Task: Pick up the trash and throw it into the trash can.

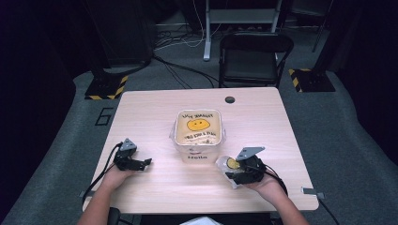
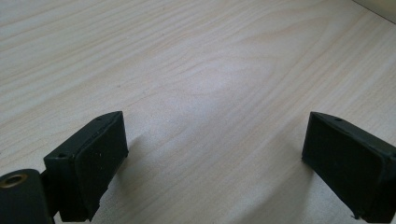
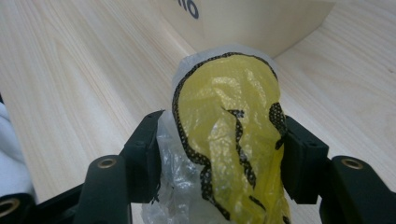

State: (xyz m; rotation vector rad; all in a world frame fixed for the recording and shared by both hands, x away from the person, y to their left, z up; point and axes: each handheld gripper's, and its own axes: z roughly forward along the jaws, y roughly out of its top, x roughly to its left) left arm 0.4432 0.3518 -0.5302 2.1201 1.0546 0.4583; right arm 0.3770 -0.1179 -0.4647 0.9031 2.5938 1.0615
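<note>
My right gripper [image 1: 234, 171] is shut on a crumpled clear plastic bag [image 1: 229, 163] printed with a yellow smiley face. In the right gripper view the bag [image 3: 229, 116] bulges up between the two pads, which press its sides. Just beyond it stands a cream square box [image 1: 197, 136] marked "Hello", with another smiley bag across its top; the box wall [image 3: 252, 23] shows right behind the held bag. At the table's left my left gripper [image 1: 146, 162] rests open on the wood. Its jaws [image 2: 215, 154] stand wide apart with only bare tabletop between them.
The wooden table [image 1: 155, 108] has a round cable hole [image 1: 229, 99] near its far edge. A black folding chair [image 1: 253, 56] stands behind it. Yellow-and-black striped stand feet [image 1: 107, 87] sit on the floor at both far corners.
</note>
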